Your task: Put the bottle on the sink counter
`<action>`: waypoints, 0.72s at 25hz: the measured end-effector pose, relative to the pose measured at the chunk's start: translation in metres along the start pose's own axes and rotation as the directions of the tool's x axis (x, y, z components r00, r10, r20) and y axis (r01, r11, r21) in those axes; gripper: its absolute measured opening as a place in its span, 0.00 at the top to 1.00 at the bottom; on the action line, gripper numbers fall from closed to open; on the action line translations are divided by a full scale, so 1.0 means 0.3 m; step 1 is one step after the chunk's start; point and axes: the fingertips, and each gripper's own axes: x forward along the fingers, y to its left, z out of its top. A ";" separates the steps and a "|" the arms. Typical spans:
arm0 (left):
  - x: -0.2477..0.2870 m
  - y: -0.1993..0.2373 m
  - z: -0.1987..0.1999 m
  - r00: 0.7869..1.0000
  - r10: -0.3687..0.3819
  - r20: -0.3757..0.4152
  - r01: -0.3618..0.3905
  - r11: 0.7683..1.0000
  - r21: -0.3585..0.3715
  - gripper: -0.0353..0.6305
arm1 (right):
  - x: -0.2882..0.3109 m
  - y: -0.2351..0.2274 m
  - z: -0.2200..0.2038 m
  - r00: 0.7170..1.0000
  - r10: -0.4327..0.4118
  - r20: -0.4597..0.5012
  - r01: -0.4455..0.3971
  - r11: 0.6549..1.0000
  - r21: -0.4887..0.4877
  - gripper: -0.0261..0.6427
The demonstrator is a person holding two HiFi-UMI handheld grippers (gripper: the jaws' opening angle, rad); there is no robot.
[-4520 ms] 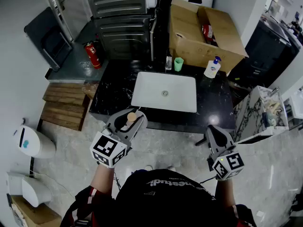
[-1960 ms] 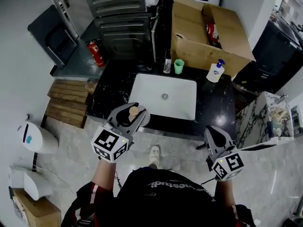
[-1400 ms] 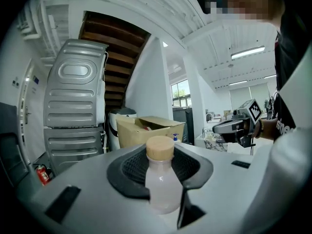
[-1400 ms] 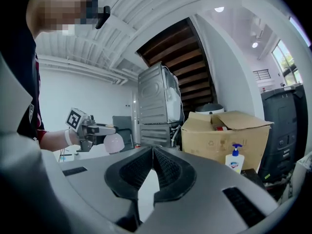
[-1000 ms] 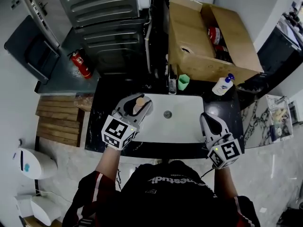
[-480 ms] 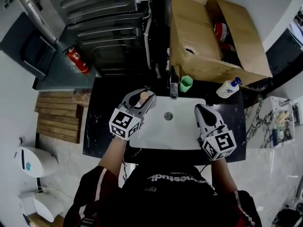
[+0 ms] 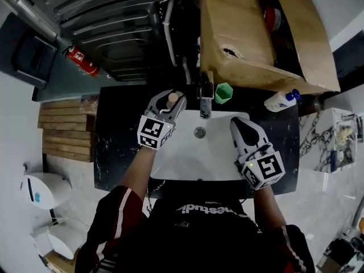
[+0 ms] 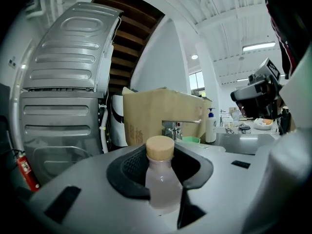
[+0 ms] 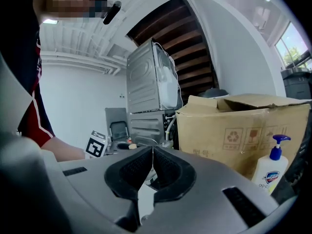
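**Capped bottle held over the far left corner of the sink**

The left gripper (image 7: 172, 96) clamps a pale, translucent bottle (image 8: 161, 179) with a tan cap upright between its jaws. It is just left of the faucet (image 7: 205, 98), above where the white basin (image 7: 187, 155) meets the black counter (image 7: 114, 147). The right gripper (image 7: 237, 124), jaws closed together on nothing, hovers over the basin's right side. On the far counter strip a green cup (image 7: 224, 92) stands right of the faucet and a soap dispenser (image 7: 280, 101) farther right, with a cardboard box (image 7: 239, 33) behind them.
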 end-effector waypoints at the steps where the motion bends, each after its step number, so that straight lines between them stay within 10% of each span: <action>1: 0.023 0.004 -0.022 1.000 0.001 -0.008 -0.001 1.000 0.004 0.74 | 0.007 -0.007 -0.011 1.000 0.001 -0.006 -0.001 1.000 0.000 0.90; 18: 0.217 0.034 -0.199 0.996 0.002 -0.085 -0.004 1.000 -0.022 0.74 | 0.016 -0.108 -0.118 0.998 -0.029 -0.057 0.032 0.998 0.046 0.90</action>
